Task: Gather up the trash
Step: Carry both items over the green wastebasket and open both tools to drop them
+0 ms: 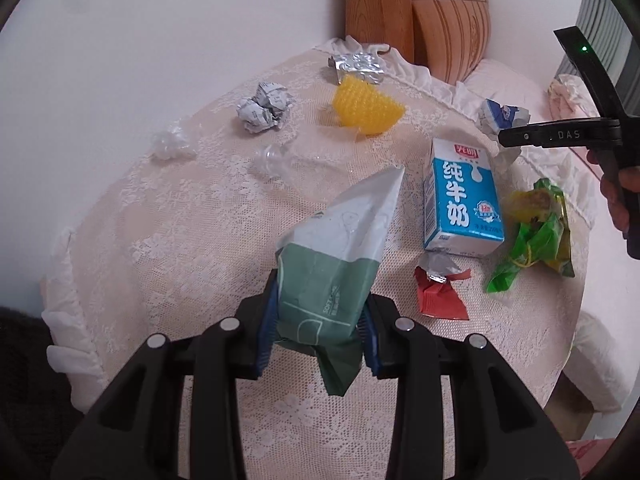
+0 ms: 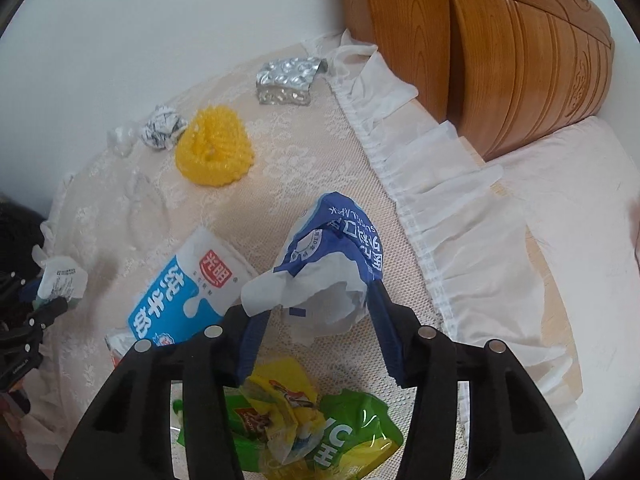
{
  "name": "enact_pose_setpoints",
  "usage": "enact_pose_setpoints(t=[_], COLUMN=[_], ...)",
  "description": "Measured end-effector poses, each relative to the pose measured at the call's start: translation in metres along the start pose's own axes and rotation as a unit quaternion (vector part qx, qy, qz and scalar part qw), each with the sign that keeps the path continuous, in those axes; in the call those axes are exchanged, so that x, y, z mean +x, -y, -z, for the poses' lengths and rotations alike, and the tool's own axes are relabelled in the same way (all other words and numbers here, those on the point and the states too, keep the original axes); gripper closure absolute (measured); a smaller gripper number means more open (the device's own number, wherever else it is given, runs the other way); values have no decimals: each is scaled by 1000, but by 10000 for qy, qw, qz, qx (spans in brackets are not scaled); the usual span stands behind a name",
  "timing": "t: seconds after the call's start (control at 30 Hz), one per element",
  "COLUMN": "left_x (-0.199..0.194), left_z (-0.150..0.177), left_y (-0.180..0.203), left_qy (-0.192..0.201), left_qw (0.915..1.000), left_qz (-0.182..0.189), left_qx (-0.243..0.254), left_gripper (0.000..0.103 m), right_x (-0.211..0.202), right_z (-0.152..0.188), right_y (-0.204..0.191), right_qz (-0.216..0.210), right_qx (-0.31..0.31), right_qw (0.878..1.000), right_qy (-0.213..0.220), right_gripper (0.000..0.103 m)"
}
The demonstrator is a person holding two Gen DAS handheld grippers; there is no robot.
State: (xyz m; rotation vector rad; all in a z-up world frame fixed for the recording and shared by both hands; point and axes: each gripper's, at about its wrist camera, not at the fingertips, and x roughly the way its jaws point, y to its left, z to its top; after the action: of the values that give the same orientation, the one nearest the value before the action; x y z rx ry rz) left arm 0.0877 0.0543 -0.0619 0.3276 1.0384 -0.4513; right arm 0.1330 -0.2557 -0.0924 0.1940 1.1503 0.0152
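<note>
The milk carton reads "纯牛奶" in white under a red "光明" logo; the black gripper body at right bears "DAS"; the green-and-white packet shows "SOFT"; the green wrapper shows "CH".

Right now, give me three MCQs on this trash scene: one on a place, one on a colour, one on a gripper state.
1. Where does the blue-and-white milk carton sit relative to the crumpled red foil wrapper in the left wrist view?
A. Just behind it, farther from the camera
B. Underneath it
C. On the wooden headboard

2. What colour is the spiky plastic mesh piece?
A. Red
B. Yellow
C. Black

3. What is the left gripper doing?
A. Open over bare cloth
B. Shut on the green-and-white plastic pouch
C. Shut on the milk carton

Answers:
1 A: the carton lies past the red wrapper on the lace tablecloth.
2 B: it shows bright yellow in both views.
3 B: the blue pads pinch the pouch's lower end.
</note>
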Motion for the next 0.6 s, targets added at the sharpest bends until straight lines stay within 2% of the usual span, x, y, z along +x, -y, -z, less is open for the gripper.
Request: enact_pose_setpoints(t=[0.1, 0.17, 0.23, 0.33, 0.47, 0.6], left_x=[-16, -27, -38, -54, -66, -57], left_z=[-1, -2, 0, 3, 8, 16], left_y=[14, 28, 48, 90, 160, 243], left_qy=[130, 176, 255, 405, 479, 215], left_qw=[9998, 9998, 9997, 9987, 9955, 9884], left_qz=[-170, -97, 31, 197, 680, 1290], left_qx=[-52, -64, 16, 242, 451, 767], left_gripper=[68, 68, 68, 68, 68, 68], right_x=[-23, -51, -78, -123, -170, -174], right_z=[0, 11, 27, 70, 139, 205], right_y=[10, 20, 30, 51, 86, 124], right_qz=[-143, -191, -213, -178, 280, 791], right_qx=[276, 482, 680, 1002, 1237, 1420], right_qw=[9985, 9951, 9911, 9851, 9832, 9830], right_qy=[462, 845, 1128, 1388, 1311, 852], right_gripper=[53, 53, 53, 53, 52, 50])
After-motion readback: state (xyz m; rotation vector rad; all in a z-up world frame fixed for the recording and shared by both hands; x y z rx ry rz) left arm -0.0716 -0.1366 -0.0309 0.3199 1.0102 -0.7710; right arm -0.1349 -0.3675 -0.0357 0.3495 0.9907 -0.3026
